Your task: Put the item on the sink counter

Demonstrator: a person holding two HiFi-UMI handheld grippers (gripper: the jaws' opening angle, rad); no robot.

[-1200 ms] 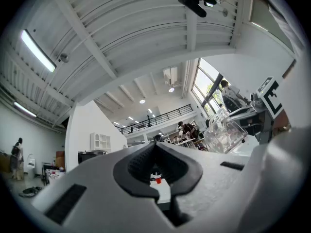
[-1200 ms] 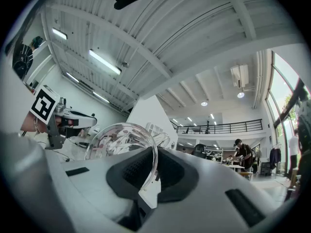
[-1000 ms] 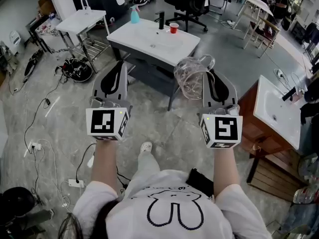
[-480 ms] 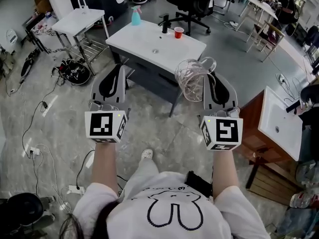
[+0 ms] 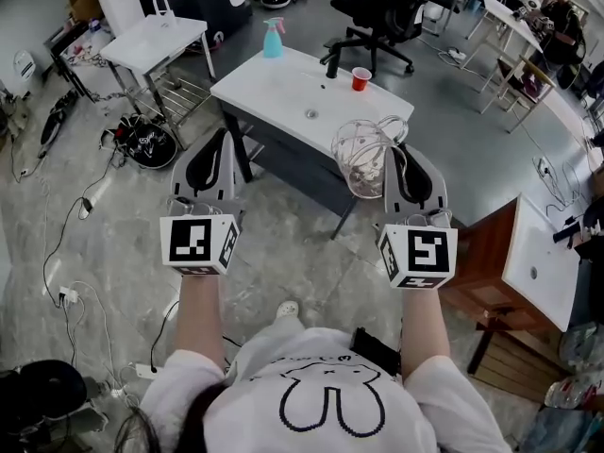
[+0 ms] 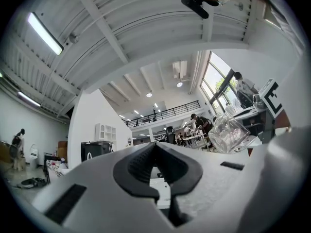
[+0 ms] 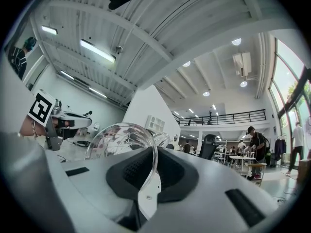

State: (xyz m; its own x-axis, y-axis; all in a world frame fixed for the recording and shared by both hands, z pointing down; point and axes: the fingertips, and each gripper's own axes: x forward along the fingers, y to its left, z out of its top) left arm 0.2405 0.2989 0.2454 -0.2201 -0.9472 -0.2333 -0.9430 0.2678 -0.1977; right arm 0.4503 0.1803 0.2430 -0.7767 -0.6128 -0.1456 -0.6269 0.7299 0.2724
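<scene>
A clear glass pitcher (image 5: 361, 155) with a handle is pinched at its rim by my right gripper (image 5: 400, 149), which is shut on it; in the right gripper view the pitcher's rim (image 7: 130, 141) runs between the dark pads. My left gripper (image 5: 222, 135) is held level beside it, shut and holding nothing, its pads meeting at the tip (image 6: 154, 146). The pitcher (image 6: 228, 132) also shows off to the right in the left gripper view. The white sink counter (image 5: 271, 83) stands ahead on dark legs, beyond both grippers. The pitcher hangs in the air near its front right edge.
On the counter stand a blue spray bottle (image 5: 273, 38), a black faucet (image 5: 331, 63) and a red cup (image 5: 360, 79). A black office chair (image 5: 389, 12) is behind it. A white basin stand (image 5: 156, 38) and cables (image 5: 142, 138) lie left; a wooden vanity (image 5: 514, 258) is right.
Both grippers and the pitcher have been carried forward across the floor toward the sink counter. The counter now sits nearer and more central. The grip has not changed.
</scene>
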